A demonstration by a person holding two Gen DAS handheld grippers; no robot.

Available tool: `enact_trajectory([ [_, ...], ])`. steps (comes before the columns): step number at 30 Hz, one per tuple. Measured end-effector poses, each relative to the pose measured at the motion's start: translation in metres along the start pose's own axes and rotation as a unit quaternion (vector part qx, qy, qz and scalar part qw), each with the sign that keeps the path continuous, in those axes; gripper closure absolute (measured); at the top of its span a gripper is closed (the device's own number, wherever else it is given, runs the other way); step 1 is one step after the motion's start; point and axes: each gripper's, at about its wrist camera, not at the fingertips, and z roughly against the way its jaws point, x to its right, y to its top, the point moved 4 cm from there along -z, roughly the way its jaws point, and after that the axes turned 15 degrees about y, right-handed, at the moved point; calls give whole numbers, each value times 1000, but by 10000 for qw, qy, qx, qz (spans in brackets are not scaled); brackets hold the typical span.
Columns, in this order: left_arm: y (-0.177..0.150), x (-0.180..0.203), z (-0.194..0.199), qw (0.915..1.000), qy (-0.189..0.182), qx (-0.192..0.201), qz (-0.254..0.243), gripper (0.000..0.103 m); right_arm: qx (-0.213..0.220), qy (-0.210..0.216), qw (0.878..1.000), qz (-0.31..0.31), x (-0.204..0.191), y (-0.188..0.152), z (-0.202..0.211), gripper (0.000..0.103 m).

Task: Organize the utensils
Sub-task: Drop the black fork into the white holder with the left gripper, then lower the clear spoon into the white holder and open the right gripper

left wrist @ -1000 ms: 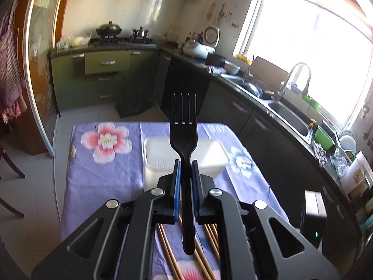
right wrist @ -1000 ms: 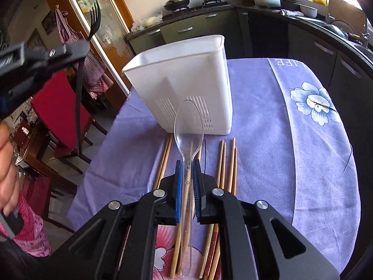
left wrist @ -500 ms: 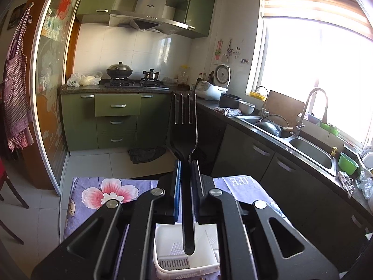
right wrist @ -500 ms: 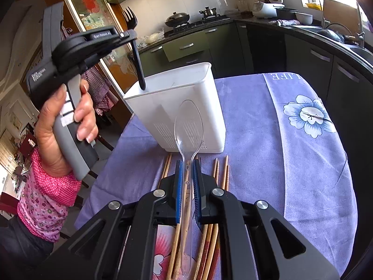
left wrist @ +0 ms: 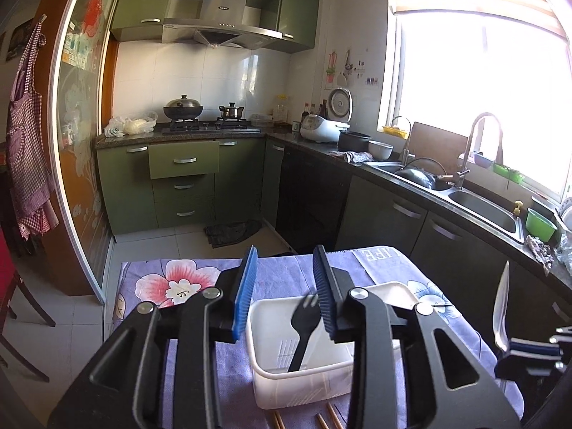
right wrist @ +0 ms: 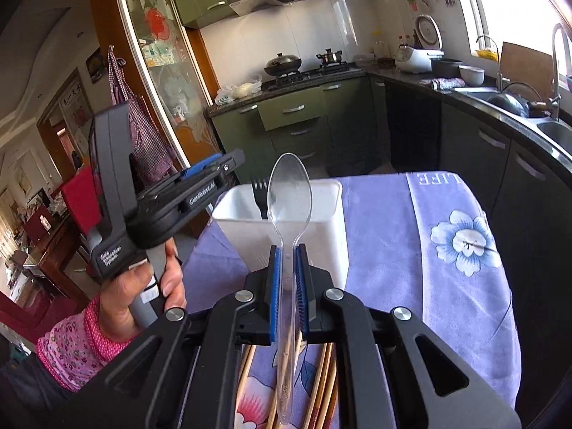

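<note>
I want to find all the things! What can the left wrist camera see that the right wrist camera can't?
Only the left wrist view shows the green bowl by the sink and the left gripper wide open from behind. Only the right wrist view shows the person's left hand and the blue flower on the cloth. Both show the black fork standing in the white holder, and the clear spoon clamped in the right gripper.

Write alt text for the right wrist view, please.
The right tool grips a clear plastic spoon before a white container holding a black fork. The open left tool is beside it, above a purple tablecloth.
</note>
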Motion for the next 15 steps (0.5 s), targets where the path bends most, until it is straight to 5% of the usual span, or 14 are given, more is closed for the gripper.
enact_trajectory([
  [10,-2,-50,66,9992,182,216,298,53,1711,-479,9827,525,-12,104,-6,93],
  [15,-16,-66,87,9992,233,120,288,50,1854,-758,9776,655,3,124,-49,93],
])
